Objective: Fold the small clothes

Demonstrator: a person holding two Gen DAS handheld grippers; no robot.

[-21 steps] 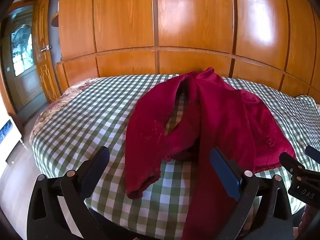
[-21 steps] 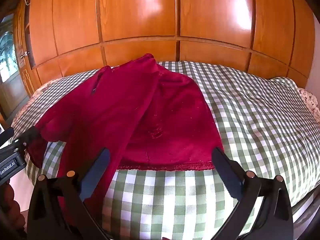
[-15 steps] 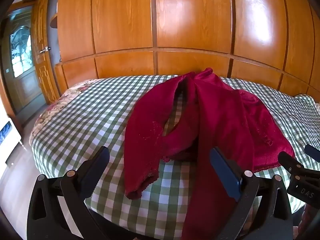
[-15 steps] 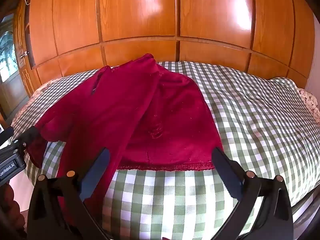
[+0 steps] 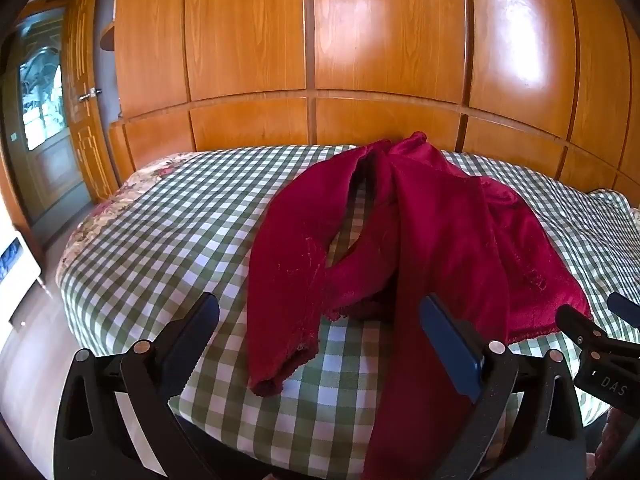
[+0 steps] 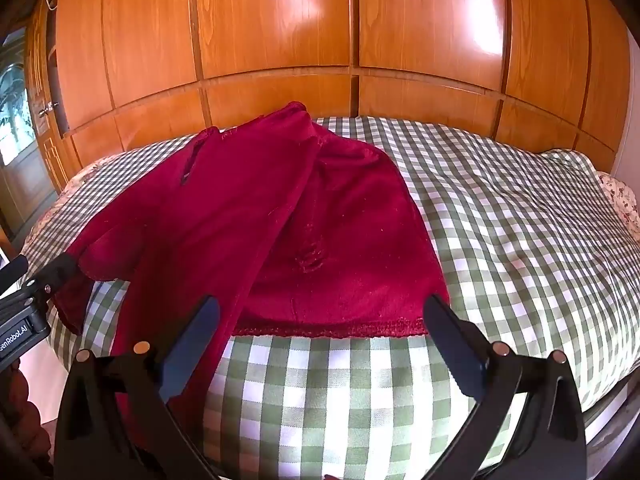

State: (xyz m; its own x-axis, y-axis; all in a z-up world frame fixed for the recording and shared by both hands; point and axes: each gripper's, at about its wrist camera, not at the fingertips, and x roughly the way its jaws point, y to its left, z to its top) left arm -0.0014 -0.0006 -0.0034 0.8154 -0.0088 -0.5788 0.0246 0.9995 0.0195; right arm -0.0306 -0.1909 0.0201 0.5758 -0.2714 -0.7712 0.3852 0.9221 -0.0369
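We see a red top [image 5: 440, 248] lying on the bed [image 5: 168, 232] — in the middle of the left view and left of middle in the right view. Part of it hangs over the near edge. Our left tongs [image 5: 320, 352] are wide apart, low in the frame. Our right tongs [image 6: 320, 344] are wide apart too — holding nothing. Wood doors [image 6: 280, 32] fill the top.
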